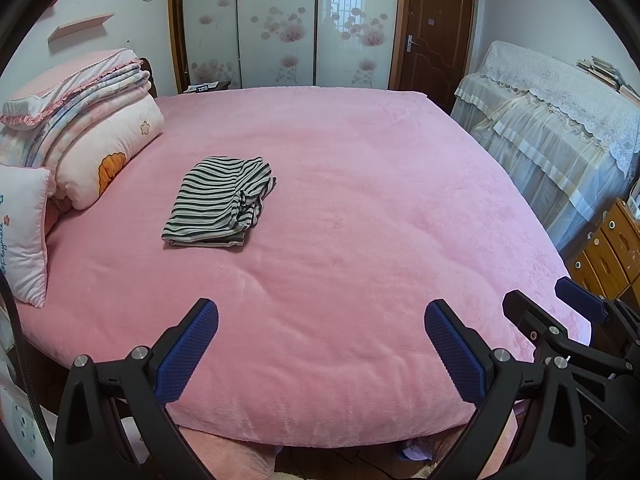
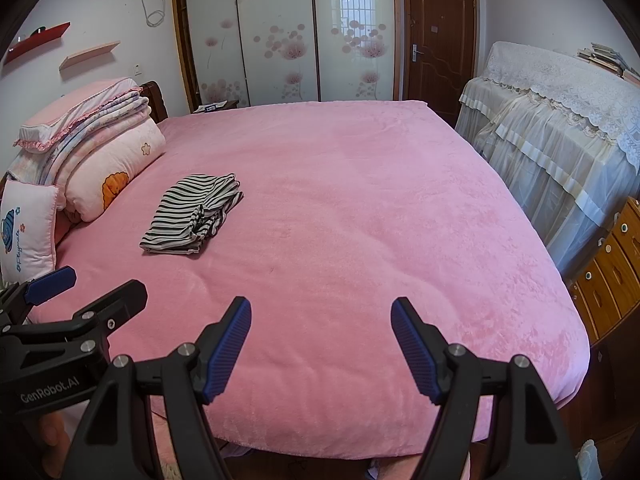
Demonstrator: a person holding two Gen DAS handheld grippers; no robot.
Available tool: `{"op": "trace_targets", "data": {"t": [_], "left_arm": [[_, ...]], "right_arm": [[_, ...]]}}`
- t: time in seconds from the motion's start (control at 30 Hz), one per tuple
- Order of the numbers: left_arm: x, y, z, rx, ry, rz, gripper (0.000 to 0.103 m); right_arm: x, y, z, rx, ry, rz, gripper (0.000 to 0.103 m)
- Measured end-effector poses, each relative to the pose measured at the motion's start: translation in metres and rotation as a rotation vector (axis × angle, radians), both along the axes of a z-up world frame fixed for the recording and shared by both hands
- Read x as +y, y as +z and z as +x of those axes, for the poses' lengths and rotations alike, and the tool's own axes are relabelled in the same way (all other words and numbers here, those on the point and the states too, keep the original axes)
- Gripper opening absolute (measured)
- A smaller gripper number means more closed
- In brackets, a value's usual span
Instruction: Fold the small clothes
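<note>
- The striped garment [image 1: 220,202] lies folded into a compact bundle on the pink bed cover [image 1: 360,220], left of middle near the stacked quilts [image 1: 88,136], likely set aside as finished.
- The left gripper [image 1: 321,344] and right gripper [image 2: 321,344] hover over the bed's near edge, jaws spread and empty, well apart from the garment, seemingly done or awaiting the next piece.

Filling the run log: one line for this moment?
left gripper open | right gripper open | striped garment folded on bed, untouched
</note>
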State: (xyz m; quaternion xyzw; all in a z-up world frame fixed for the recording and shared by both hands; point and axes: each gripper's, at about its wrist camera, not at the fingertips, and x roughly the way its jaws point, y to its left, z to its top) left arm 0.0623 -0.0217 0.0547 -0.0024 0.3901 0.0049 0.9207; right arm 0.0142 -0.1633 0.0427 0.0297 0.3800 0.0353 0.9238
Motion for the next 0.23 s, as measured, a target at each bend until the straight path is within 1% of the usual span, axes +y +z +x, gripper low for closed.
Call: {"op": "trace_targets", "data": {"t": [0.23], "left_arm": [[0.0014, -0.0005, 0.002, 0.004, -0.004, -0.001, 0.102]], "right_arm": [[-0.0002, 0.0001, -0.0005, 0.002, -0.001, 0.001, 0.073]]}}
